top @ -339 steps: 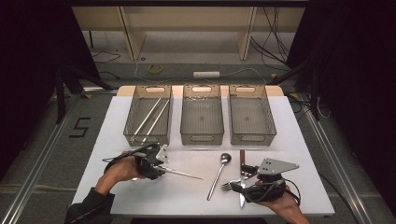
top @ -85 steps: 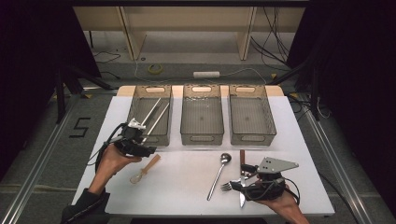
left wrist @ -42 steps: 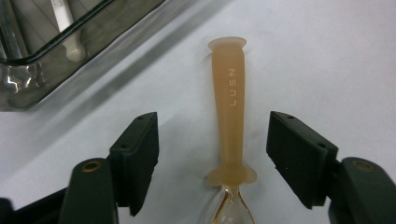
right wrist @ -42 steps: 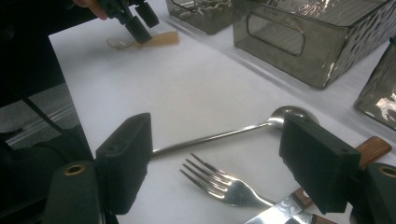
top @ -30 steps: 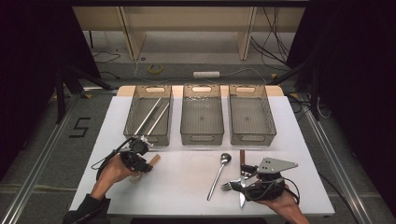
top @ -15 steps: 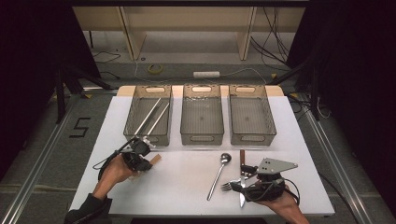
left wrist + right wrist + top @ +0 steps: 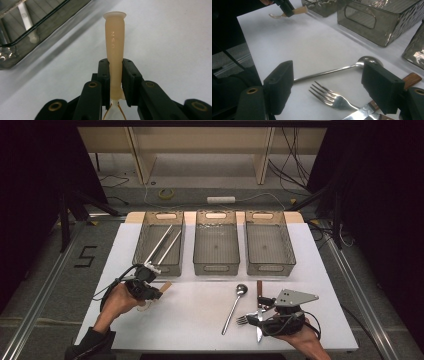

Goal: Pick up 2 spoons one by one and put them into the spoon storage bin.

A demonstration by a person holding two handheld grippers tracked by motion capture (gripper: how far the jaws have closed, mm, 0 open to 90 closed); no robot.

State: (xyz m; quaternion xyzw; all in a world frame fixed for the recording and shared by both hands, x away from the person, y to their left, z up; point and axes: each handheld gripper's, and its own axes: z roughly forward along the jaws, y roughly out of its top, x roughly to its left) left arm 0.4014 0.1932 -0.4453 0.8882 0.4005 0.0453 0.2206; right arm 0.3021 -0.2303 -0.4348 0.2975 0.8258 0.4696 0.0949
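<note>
spoon bowl (image 7: pixel 111 111) cut off, jaws hide handle

Three smoky see-through bins sit in a row along the far edge of the white worktop (image 7: pixel 200 325). The left bin (image 7: pixel 150 265) holds two long pale sticks (image 7: pixel 165 242) lying slantwise; the middle bin (image 7: pixel 216 265) and the right bin (image 7: pixel 267 265) look bare inside. Toward the near right corner a steel spoon (image 7: pixel 234 307) lies slantwise, its bowl pointing at the bins. Just beside it lie a fork (image 7: pixel 245 320) and a wooden-handled knife (image 7: pixel 259 292). On the floor left of the worktop, a "5" (image 7: pixel 86 256) is taped down.
</note>
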